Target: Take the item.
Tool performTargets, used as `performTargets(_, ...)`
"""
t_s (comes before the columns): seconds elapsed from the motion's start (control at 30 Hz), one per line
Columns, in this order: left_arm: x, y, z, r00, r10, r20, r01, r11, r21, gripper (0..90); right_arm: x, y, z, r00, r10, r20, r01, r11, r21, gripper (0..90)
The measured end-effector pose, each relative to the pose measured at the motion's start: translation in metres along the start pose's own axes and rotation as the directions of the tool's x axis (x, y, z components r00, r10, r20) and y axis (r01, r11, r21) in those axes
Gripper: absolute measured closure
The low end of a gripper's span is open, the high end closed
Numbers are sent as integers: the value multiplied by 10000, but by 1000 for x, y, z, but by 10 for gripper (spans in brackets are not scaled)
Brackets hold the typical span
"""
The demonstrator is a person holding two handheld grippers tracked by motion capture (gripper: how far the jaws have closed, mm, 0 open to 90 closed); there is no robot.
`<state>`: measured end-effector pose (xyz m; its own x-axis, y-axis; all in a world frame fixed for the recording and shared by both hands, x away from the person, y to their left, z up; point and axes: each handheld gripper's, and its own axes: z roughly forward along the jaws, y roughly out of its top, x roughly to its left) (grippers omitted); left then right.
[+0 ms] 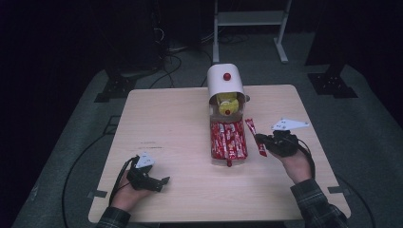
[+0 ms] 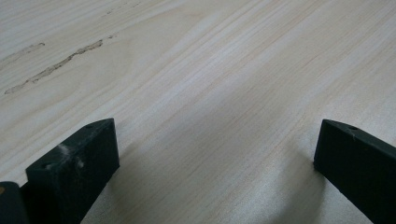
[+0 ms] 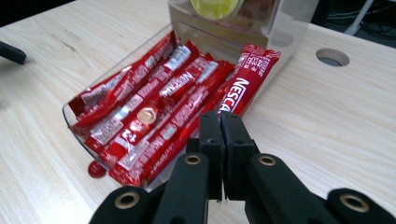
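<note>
right gripper – I had it clamped on red stick sachet | long axis toward 12 o'clock | clear tray at 9 o'clock – left gripper open, idle

Bright overhead light on the table, dark surroundings, perhaps slightly soft focus.
</note>
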<state>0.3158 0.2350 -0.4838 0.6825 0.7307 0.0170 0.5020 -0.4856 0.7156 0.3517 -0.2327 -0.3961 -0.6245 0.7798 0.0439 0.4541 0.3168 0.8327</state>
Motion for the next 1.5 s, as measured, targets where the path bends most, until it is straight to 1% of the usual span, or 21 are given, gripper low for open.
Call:
performTargets(0.23, 0, 0, 0, 10000, -13, 9, 13, 10000, 8, 0, -5, -7, -4, 9999, 97, 104, -98, 9999, 46, 877)
performTargets(0.47, 0, 0, 0, 10000, -20, 7, 20, 10000, 3, 0, -12, -14, -4, 9996, 219, 172, -222, 9996, 170, 877)
performTargets(0.67, 0, 0, 0, 10000, -15, 7, 15, 10000, 9, 0, -18, -20, 1, 9993, 280, 234, -287, 9991, 303, 877)
performTargets(0.83, 0, 0, 0, 10000, -17, 7, 17, 10000, 5, 0, -22, -23, 5, 9993, 317, 179, -323, 9989, 331, 876)
performTargets(0.97, 0, 0, 0, 10000, -19, 6, 19, 10000, 2, 0, -25, -28, 12, 9993, 305, 213, -317, 9978, 590, 874)
performTargets(1.07, 0, 0, 0, 10000, -19, 7, 19, 10000, 2, 0, -26, -29, 14, 9992, 337, 228, -351, 9972, 655, 874)
performTargets(1.3, 0, 0, 0, 10000, -8, 1, 8, 10000, 5, 0, -29, -35, 25, 9992, 315, 251, -339, 9943, 1012, 874)
performTargets(1.47, 0, 0, 0, 10000, -21, 8, 21, 10000, 4, 0, -31, -37, 29, 9992, 289, 275, -318, 9931, 1132, 874)
performTargets(1.5, 0, 0, 0, 10000, -20, 7, 20, 10000, 3, 0, -32, -38, 32, 9992, 296, 261, -326, 9918, 1234, 874)
